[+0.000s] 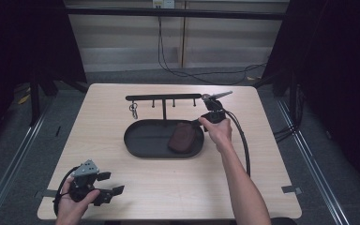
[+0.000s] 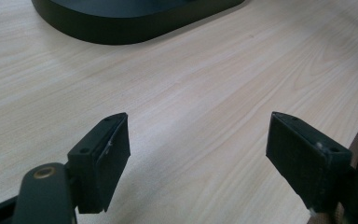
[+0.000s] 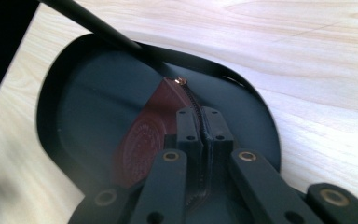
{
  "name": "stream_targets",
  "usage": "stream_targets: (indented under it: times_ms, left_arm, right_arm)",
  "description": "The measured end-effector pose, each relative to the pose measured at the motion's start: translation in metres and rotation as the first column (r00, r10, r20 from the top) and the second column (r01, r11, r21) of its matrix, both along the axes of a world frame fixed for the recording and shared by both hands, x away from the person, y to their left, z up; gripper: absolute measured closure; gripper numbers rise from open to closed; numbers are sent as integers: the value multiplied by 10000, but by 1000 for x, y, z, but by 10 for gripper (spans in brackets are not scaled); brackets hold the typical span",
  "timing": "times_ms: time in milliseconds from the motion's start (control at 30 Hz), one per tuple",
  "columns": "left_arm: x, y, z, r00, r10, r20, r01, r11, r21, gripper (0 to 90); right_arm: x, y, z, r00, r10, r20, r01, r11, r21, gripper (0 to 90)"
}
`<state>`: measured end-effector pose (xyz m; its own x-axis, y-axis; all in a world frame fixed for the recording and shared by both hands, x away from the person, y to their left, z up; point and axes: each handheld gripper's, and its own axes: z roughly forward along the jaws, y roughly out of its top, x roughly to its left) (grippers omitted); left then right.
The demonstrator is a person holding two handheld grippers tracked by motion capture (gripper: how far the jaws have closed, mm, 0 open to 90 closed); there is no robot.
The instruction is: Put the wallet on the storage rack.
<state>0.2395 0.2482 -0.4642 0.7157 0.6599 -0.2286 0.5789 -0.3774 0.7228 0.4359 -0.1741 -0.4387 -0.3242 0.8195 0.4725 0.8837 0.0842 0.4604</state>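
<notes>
Leather of a brown zip pouch [image 3: 144,135] lies partly hidden behind the jaws of the right gripper [image 3: 204,122], which are clamped on the pouch's zipper edge; a round embossed stamp on its face cannot be read. In the high view the pouch [image 1: 183,138] sits at the right end of 1 black oval tray [image 1: 140,140] in the middle of the desk [image 1: 122,187], with the right gripper [image 1: 201,123] at the tray's right rim and its cable looping off toward the person. From the tray rises 1 black rack [image 1: 164,98] with several small pegs under its bar; their count is hard to fix, and 1 set of keys [image 1: 133,110] hangs near its left end. The left gripper [image 1: 110,185] rests at the near left corner of the desk, held in a hand; its jaws stand wide apart with only bare wood between them in the left gripper view [image 2: 198,158], and the tray [image 2: 121,23] is cut off at the top edge.
</notes>
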Motion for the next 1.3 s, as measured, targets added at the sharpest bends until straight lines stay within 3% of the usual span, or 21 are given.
stream_targets:
  times_ms: [233, 500, 833, 1067, 1300]
  left_arm:
    - [0, 1, 0, 10000, 30, -3, -30, 10000, -27, 215]
    - [0, 1, 0, 10000, 64, -17, -64, 10000, -18, 215]
    - [1, 0, 0, 9999, 141, -52, -142, 9999, -19, 214]
    - [1, 1, 0, 9998, 202, -74, -202, 9998, -60, 214]
    - [3, 3, 0, 9992, 386, -119, -387, 9992, -58, 202]
  right_arm:
    - [0, -2, -9, 9999, -161, 15, 162, 9995, -283, 863]
    - [-4, -7, -4, 9990, -191, 408, 190, 9998, 23, 777]
    - [-17, -17, 8, 9948, 24, 1016, -18, 10000, -57, 572]
    - [-29, -23, 18, 9909, -103, 1342, 130, 9997, -187, 324]
    - [-46, -31, 20, 9836, -99, 1800, 106, 9999, -26, 253]
